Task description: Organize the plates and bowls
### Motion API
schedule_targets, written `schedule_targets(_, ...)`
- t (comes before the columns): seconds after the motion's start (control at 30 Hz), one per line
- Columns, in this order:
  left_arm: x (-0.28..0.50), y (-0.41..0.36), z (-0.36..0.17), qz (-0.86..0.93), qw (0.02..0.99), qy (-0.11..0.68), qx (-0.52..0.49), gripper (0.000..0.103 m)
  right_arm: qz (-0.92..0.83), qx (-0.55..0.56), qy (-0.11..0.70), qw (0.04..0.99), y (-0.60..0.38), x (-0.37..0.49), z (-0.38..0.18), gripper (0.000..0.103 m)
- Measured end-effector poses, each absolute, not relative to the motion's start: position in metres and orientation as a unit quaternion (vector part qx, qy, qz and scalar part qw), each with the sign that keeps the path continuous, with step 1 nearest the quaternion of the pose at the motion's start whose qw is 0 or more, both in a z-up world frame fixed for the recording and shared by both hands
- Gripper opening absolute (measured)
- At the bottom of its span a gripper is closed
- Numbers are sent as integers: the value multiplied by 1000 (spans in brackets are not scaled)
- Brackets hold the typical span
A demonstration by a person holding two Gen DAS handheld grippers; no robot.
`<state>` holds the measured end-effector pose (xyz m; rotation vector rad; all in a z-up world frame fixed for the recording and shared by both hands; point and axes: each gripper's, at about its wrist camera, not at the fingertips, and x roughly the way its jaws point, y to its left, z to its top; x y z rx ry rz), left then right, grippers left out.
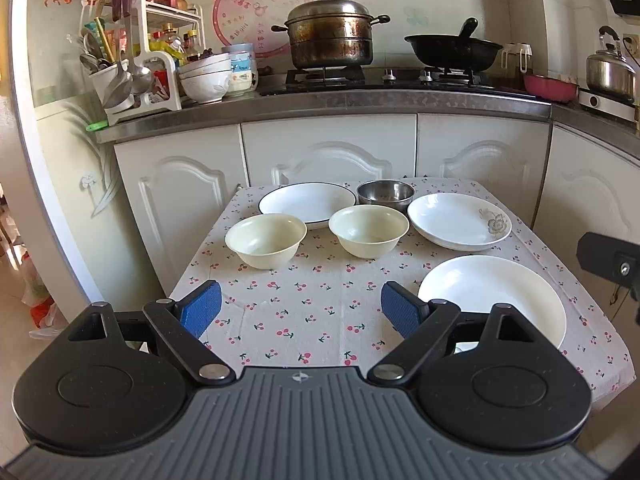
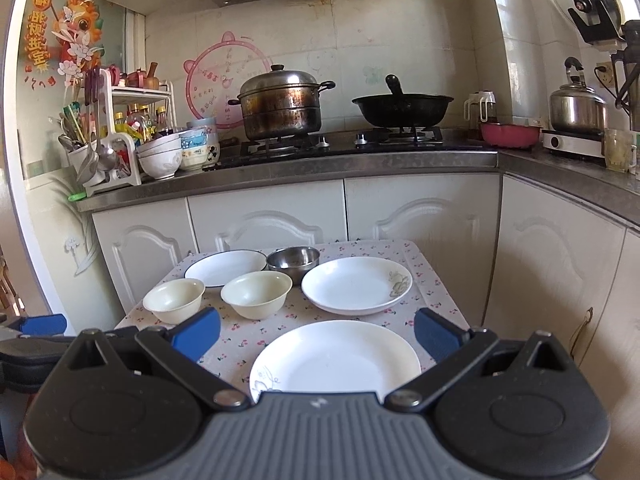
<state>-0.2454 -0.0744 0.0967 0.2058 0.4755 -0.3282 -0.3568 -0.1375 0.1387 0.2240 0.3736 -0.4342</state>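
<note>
Both spread wide and holding nothing, the left gripper (image 1: 301,307) and right gripper (image 2: 317,332) hover over the cherry-print tablecloth's (image 1: 320,320) near edge — the plain white round plate (image 2: 335,358) sits mouth-up beneath the right.

Each gripper, left gripper (image 1: 301,308) and right gripper (image 2: 316,334), is built from black linkage arms with silver pivot screws, blue textured pads (image 1: 202,312), and a ribbed grey body.

walls: white tile (image 2: 400,32) | cabinets (image 2: 420,216): white | counter (image 2: 360,160): dark
</note>
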Motion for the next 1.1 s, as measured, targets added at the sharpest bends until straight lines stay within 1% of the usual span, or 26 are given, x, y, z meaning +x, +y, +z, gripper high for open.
schedule_targets(0.33,-244,-70,92,-172,946,252,105,103,-211,143,180,950,-145,-361,131,102)
schedule_targets(0.73,-223,-88,62,-193,929,293,117,103,-218,178,218,934,-166,-349,88,102)
schedule_targets(0.93,-208,-91,48,-214,927,297,82,103,-237,203,230,922,-186,-346,70,102)
schedule_targets(1.1,-200,-96,40,-243,925,290,42,103,-246,246,215,913,-216,-347,56,102)
